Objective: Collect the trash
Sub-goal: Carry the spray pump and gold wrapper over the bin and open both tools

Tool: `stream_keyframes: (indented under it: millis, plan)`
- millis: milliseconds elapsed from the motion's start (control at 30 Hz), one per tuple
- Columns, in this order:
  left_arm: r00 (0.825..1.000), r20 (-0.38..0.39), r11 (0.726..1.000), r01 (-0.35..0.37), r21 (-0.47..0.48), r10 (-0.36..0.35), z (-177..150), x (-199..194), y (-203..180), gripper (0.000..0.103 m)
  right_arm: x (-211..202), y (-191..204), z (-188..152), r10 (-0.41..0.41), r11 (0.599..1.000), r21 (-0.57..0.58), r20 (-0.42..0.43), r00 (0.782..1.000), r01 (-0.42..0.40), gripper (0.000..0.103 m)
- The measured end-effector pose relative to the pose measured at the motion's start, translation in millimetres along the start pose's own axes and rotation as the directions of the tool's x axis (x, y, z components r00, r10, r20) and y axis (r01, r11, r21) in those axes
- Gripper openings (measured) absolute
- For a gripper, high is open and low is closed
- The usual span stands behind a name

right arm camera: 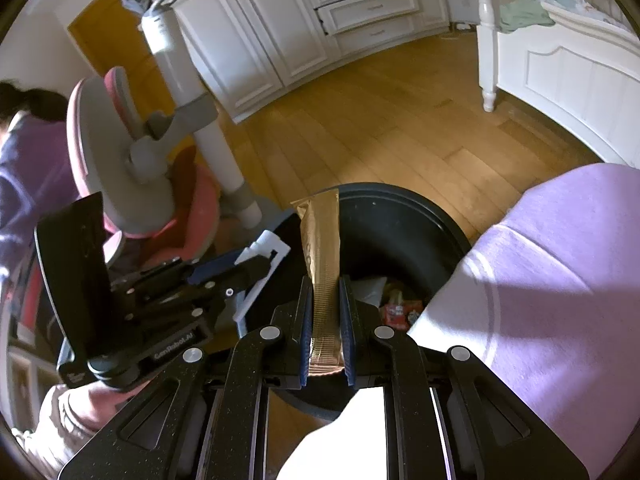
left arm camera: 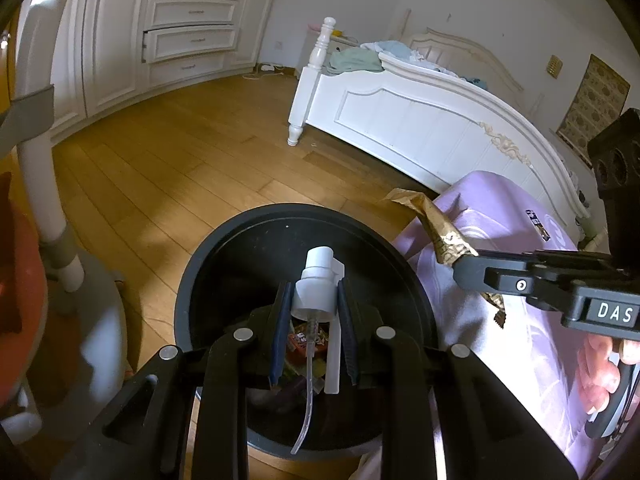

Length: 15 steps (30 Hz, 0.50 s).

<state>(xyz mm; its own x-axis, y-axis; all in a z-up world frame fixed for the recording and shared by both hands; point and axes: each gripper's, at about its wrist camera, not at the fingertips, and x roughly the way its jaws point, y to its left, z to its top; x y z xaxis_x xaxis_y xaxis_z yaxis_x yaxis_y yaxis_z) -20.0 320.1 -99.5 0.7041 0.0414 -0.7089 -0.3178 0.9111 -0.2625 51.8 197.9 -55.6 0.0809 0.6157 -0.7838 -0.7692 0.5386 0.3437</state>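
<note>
A white spray-pump head (left arm camera: 318,280) with a clear dip tube is clamped between the nearly closed jaws of the left gripper (left arm camera: 312,300), low in the centre of the left wrist view, directly above the open black trash bin (left arm camera: 224,248), where colourful wrappers lie at the bottom. At right, the right gripper (right arm camera: 325,292) pinches a gold wrapper (right arm camera: 320,240) over the bin's rim. Purple fabric (right arm camera: 560,260) lies beside the bin, a white bed (left arm camera: 420,120) beyond on the wooden floor (left arm camera: 180,152).
</note>
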Motion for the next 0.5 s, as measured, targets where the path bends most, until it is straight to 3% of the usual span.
stream_keyframes:
  millis: [33, 133, 167, 200, 267, 300, 500]
  plan:
    - [1.0, 0.004, 1.0, -0.005, -0.001, 0.005, 0, 0, 0, 0.026, 1, -1, 1, -0.001, 1.0, 0.005, -0.002, 1.0, 0.001, 0.014]
    - [1.0, 0.008, 1.0, -0.007, -0.009, 0.007, 1, -1, 1, 0.027, 0, -5, 3, 0.007, 1.0, 0.024, 0.003, 1.0, -0.007, 0.033]
    - [1.0, 0.008, 1.0, -0.007, -0.009, 0.007, 2, 0, 1, 0.032, -1, -6, 3, 0.007, 1.0, 0.028, 0.007, 1.0, -0.008, 0.043]
    - [1.0, 0.009, 1.0, -0.016, -0.006, 0.016, 2, -1, 1, 0.045, -3, -8, 3, 0.008, 0.999, 0.037, 0.016, 1.0, -0.009, 0.052]
    - [0.999, 0.02, 0.999, -0.038, -0.002, 0.038, 3, -2, -2, 0.063, -7, -12, 2, 0.018, 0.998, 0.052, 0.029, 0.999, -0.02, 0.054]
    - [0.999, 0.028, 0.999, -0.044, 0.002, 0.044, 3, -4, -3, 0.066, -8, -14, 3, 0.019, 0.998, 0.054, 0.03, 0.999, -0.021, 0.054]
    - [0.998, 0.039, 0.998, -0.054, 0.027, 0.052, 8, -10, -18, 0.074, -25, -28, -3, 0.026, 0.996, 0.085, 0.059, 0.998, -0.031, 0.054]
